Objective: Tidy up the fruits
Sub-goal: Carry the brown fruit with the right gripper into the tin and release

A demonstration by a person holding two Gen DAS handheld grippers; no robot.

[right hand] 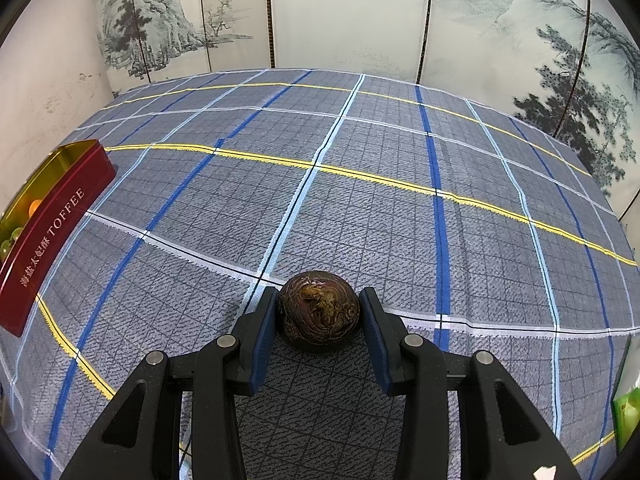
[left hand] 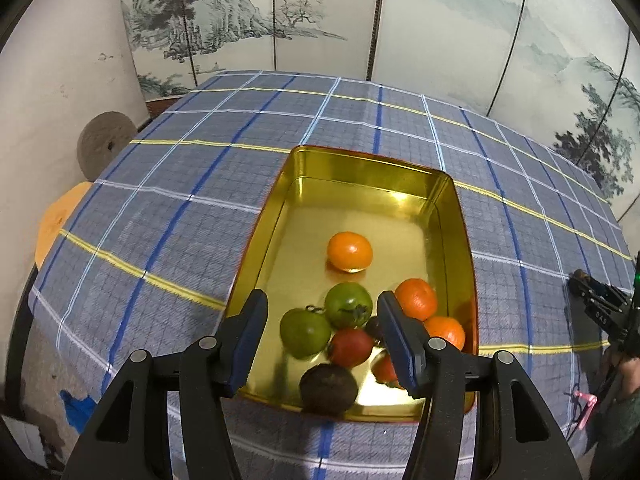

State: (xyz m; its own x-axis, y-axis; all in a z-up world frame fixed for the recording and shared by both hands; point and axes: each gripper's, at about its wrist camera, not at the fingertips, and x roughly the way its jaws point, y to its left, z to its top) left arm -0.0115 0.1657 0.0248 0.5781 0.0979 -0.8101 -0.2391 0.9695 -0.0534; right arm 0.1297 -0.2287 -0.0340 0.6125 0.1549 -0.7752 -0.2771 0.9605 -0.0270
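A gold-lined tin (left hand: 304, 168) with red outer walls sits on the plaid tablecloth. It holds three oranges (left hand: 349, 251), two green tomatoes (left hand: 347, 304), red tomatoes (left hand: 351, 346) and a dark brown fruit (left hand: 328, 388). My left gripper (left hand: 320, 320) hovers open and empty above the tin's near end. My right gripper (right hand: 320, 312) straddles another dark brown wrinkled fruit (right hand: 319, 309) lying on the cloth. Its left pad touches the fruit, and a small gap shows on the right. The tin (right hand: 60, 236), marked TOFFEE, is far left in the right wrist view.
A painted folding screen (left hand: 320, 20) stands behind the table. A grey stone disc (left hand: 105, 145) and an orange object (left hand: 56, 224) lie beyond the left table edge. A green packet (right hand: 627, 416) sits at the right edge. The right gripper shows at the far right in the left wrist view (left hand: 600, 304).
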